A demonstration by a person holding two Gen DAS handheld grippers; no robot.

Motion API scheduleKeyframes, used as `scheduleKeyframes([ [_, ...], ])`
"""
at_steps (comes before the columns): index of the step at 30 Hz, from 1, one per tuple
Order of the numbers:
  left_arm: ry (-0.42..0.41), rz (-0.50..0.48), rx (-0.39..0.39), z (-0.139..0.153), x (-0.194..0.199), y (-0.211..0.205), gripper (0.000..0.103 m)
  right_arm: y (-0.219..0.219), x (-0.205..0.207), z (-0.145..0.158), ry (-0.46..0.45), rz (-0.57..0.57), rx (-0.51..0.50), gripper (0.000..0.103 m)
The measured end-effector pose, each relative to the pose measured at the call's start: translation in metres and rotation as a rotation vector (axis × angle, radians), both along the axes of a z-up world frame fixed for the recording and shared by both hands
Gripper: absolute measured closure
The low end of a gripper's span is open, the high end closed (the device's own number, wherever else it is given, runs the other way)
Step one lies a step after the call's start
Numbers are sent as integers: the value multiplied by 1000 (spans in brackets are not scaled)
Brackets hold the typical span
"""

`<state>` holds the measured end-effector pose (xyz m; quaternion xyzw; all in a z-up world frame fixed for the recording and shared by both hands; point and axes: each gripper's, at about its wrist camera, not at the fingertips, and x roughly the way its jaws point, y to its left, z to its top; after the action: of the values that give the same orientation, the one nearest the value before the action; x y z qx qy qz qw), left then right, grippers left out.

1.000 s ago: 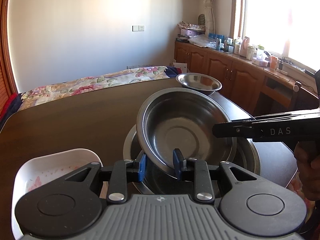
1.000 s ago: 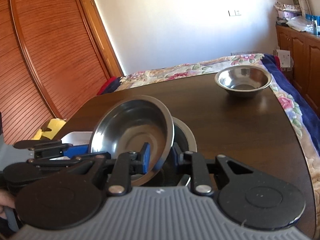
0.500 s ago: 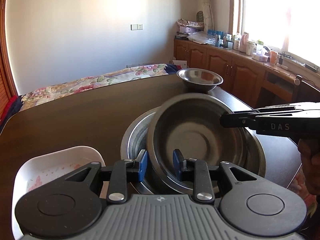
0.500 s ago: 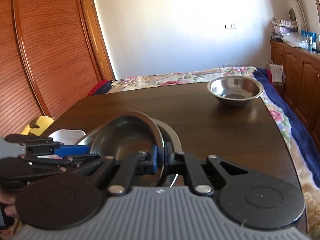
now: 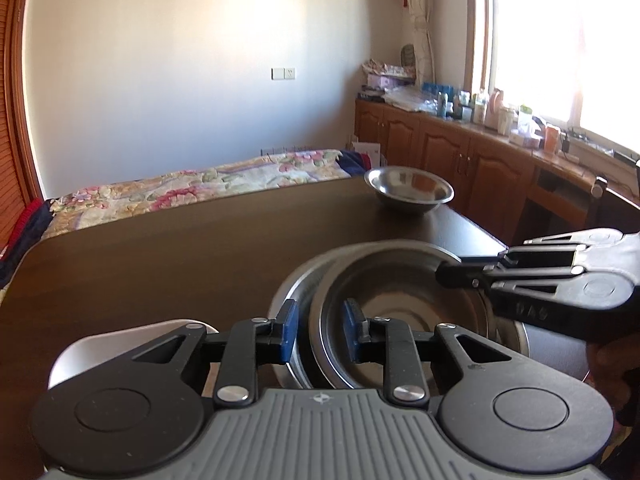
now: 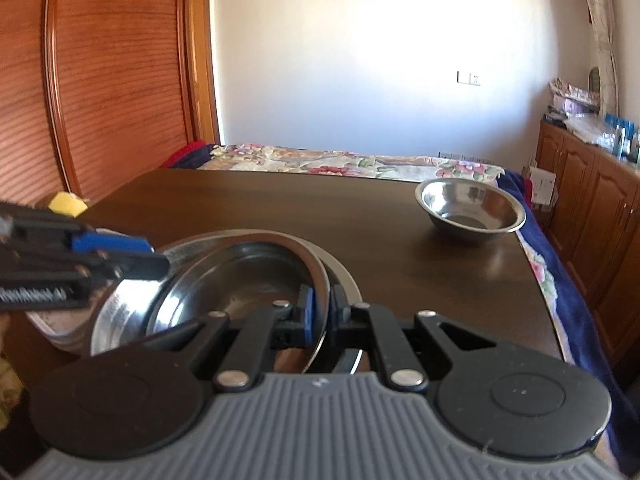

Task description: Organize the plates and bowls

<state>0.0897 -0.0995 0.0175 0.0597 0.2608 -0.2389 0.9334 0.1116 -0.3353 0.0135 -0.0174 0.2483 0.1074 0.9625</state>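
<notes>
At lower centre, the right tool (image 6: 321, 312) pinches the near rim of the inner steel bowl (image 6: 240, 280), which sits nested in a larger steel bowl (image 6: 116, 308) on the desk (image 6: 320, 208). The left tool (image 5: 318, 330) straddles the inner bowl's opposite rim, pads apart, not clamped. At right, farther back, a small steel bowl (image 6: 470, 210) stands alone.

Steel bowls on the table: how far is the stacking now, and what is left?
Done: the inner bowl sits nested in the larger bowl. In hand: the right gripper has its jaws shut on the inner bowl's rim, while the left gripper straddles the rim with its jaws apart. Left: release, then the small bowl at the far corner, not yet stacked, and probably the white dish beside the stack.
</notes>
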Motion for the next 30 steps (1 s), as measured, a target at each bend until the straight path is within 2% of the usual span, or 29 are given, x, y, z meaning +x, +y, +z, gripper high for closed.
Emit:
scheduleKeyframes([
  [6,6,13,-8,-3,-2,3,76,15,-1,-4,0,8,-76,90],
  [18,0,25,-12,-6,-1,5,76,24,-5,-5,-6,20,-115,88],
  [30,2,31,-15,-6,-1,9,76,21,-6,2,-51,2,-67,84],
])
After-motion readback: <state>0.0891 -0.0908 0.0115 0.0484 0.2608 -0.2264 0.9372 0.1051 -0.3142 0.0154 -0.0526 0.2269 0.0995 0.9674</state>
